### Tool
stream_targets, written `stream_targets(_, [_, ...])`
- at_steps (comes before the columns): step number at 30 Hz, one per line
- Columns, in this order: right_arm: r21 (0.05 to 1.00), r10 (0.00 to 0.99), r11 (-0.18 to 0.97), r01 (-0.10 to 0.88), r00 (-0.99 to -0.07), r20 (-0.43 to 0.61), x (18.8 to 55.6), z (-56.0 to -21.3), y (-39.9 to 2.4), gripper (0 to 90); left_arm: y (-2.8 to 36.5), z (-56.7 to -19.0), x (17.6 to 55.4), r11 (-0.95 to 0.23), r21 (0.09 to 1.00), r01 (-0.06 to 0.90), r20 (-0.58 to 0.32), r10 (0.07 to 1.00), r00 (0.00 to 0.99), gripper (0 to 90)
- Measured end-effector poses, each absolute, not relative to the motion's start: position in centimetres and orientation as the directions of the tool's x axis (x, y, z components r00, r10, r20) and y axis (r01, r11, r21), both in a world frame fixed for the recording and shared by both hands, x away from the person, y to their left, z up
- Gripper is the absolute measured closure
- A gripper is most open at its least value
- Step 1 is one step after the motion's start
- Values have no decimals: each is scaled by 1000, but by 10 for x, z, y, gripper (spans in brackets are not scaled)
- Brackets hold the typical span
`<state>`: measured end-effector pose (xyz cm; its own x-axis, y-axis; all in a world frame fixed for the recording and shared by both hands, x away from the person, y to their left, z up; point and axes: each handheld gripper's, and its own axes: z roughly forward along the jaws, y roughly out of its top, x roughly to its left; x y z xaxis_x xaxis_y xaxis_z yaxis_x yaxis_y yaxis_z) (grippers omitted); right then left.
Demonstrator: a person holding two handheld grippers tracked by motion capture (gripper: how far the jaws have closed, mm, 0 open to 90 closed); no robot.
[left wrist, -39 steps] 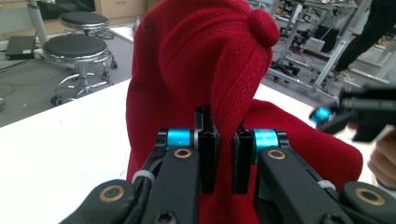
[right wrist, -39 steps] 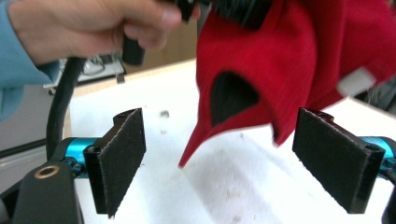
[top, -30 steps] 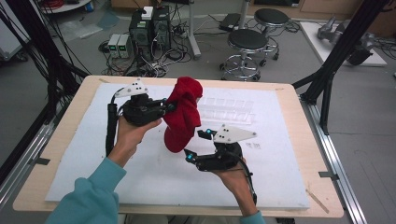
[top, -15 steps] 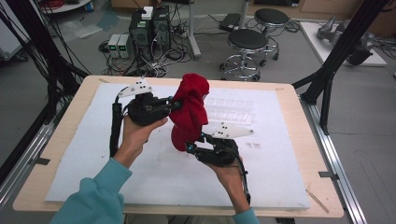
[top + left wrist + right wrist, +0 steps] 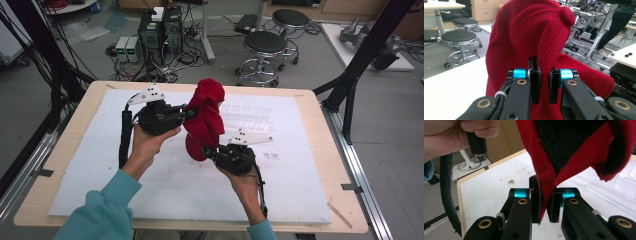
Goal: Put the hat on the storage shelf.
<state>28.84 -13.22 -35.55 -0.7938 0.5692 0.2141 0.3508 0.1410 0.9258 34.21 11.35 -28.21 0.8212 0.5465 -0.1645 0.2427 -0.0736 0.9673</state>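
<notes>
The white-covered table (image 5: 125, 200) sits bare beneath the red knit hat (image 5: 205, 117), held aloft between both tools, presumably to turn or open it. The left gripper (image 5: 187, 113) pinches its upper fabric. The right gripper (image 5: 207, 150) has just closed on the lower rim.

The knitted hat (image 5: 205, 117) is deep red with a fine ribbed weave, and its lining (image 5: 571, 142) is black. Both grippers, left (image 5: 187, 114) and right (image 5: 207, 150), are black with bright blue bands by the jaws and pale grey top plates. The table cover (image 5: 100, 165) is white, framed by light wood. The sleeves (image 5: 100, 215) are teal.
</notes>
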Motion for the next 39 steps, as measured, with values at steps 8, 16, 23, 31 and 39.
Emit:
stream_targets(8, [926, 588, 144, 349, -783, 204, 288, -355, -134, 850, 116, -282, 344, -57, 970, 236, -173, 522, 835, 657])
stream_targets(16, [935, 611, 139, 327, -771, 179, 289, -353, -139, 851, 119, -285, 345, -56, 972, 228, -161, 550, 820, 152])
stream_targets(23, [936, 643, 165, 310, -754, 136, 294, -348, -149, 850, 133, -287, 344, -115, 971, 208, -107, 569, 815, 131])
stream_targets(31, [937, 688, 181, 299, -719, 96, 309, -336, -158, 850, 168, -317, 333, -181, 958, 220, -71, 595, 801, 135])
stream_targets(39, [939, 731, 189, 287, -680, 60, 328, -330, -167, 850, 212, -356, 321, -217, 941, 260, -67, 634, 771, 137])
